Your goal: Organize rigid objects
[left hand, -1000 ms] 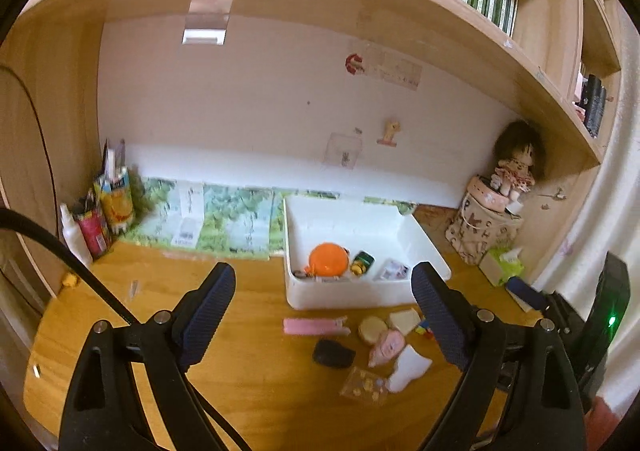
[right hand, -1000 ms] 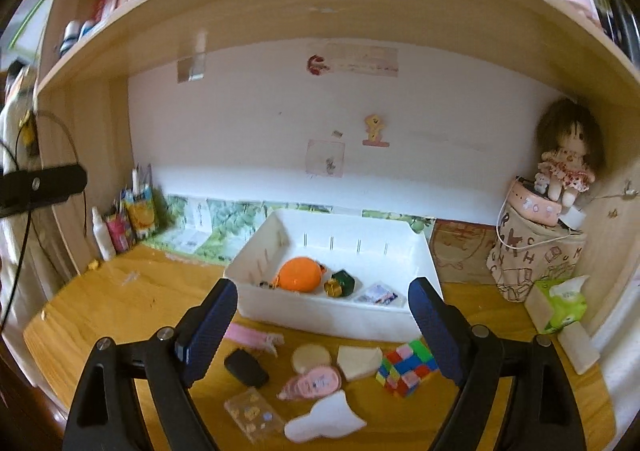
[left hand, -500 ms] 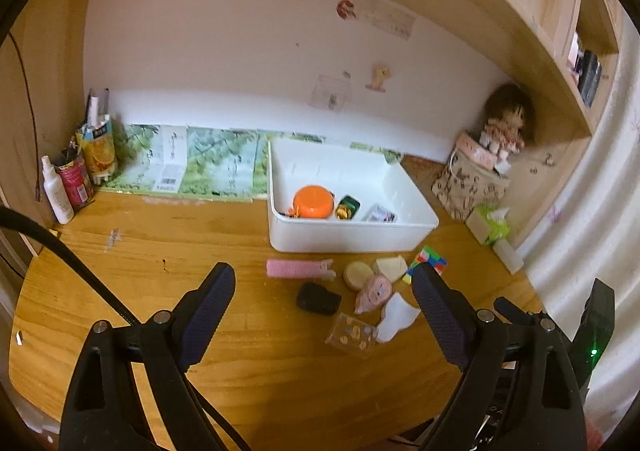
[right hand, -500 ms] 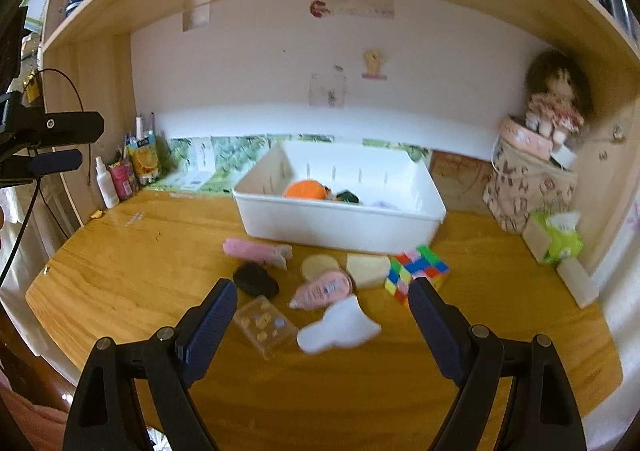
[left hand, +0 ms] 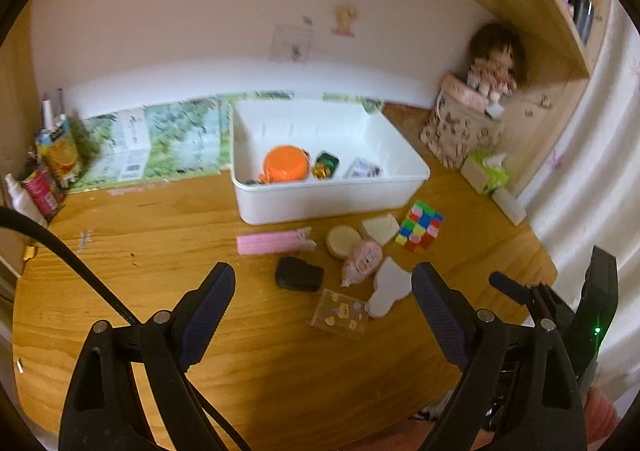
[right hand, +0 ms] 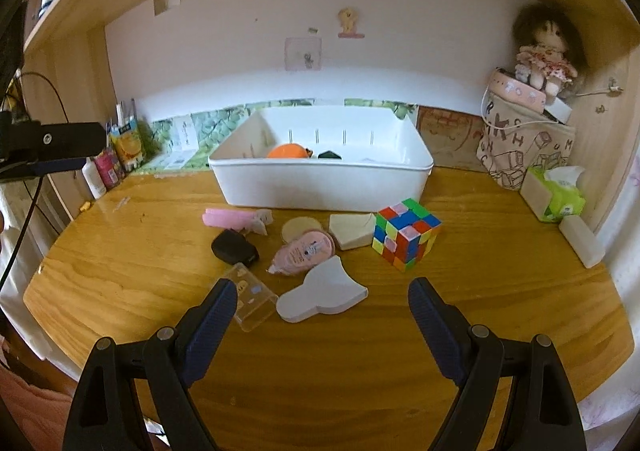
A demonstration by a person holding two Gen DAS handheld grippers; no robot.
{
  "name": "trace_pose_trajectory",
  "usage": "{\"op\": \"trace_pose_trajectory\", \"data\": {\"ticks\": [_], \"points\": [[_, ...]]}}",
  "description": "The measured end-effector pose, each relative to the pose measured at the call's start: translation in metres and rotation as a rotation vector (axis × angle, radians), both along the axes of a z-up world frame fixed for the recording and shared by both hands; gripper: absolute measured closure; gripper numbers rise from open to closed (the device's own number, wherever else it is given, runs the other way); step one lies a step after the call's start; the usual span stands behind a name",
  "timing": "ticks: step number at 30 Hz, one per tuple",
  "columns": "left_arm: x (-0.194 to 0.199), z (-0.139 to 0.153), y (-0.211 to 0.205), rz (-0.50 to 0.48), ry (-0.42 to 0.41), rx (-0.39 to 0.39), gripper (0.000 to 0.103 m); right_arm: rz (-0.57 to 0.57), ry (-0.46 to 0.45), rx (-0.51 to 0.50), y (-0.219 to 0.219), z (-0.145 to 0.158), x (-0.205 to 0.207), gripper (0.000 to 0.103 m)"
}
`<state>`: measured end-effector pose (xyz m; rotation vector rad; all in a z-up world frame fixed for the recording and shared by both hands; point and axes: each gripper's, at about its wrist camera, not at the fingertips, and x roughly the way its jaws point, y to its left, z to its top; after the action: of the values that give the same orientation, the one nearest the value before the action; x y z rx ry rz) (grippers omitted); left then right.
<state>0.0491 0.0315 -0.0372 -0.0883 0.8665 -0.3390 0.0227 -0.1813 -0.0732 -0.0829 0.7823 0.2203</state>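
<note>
since a second ago both views have been tilted down: the upper shelf and books are lost from the left view, and the desk items loom larger. the left gripper (left hand: pixel 322 297) and right gripper (right hand: pixel 318 305) are held wide open, nothing gripped. before the white bin (right hand: pixel 320 187), eight loose items are counted, among them one colour cube (right hand: pixel 406 233) and one clear box (right hand: pixel 252 301). inside the bin, one orange lid (left hand: pixel 286 163) is seen.
</note>
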Motion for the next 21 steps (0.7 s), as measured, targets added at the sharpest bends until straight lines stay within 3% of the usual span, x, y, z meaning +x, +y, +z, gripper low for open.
{"op": "trace_pose_trajectory", "data": {"ticks": [5, 12, 21], "points": [[0.020, -0.014, -0.018, -0.060, 0.101, 0.044, 0.011, 0.068, 0.023, -0.075, 0.005, -0.012, 0.010, 0.015], [0.043, -0.028, -0.036, -0.146, 0.181, 0.105, 0.011, 0.219, 0.054, -0.138, 0.008, -0.028, 0.026, 0.015], [0.064, -0.072, -0.054, -0.214, 0.346, 0.146, 0.011, 0.352, 0.088, -0.176, 0.018, -0.052, 0.036, 0.015]]}}
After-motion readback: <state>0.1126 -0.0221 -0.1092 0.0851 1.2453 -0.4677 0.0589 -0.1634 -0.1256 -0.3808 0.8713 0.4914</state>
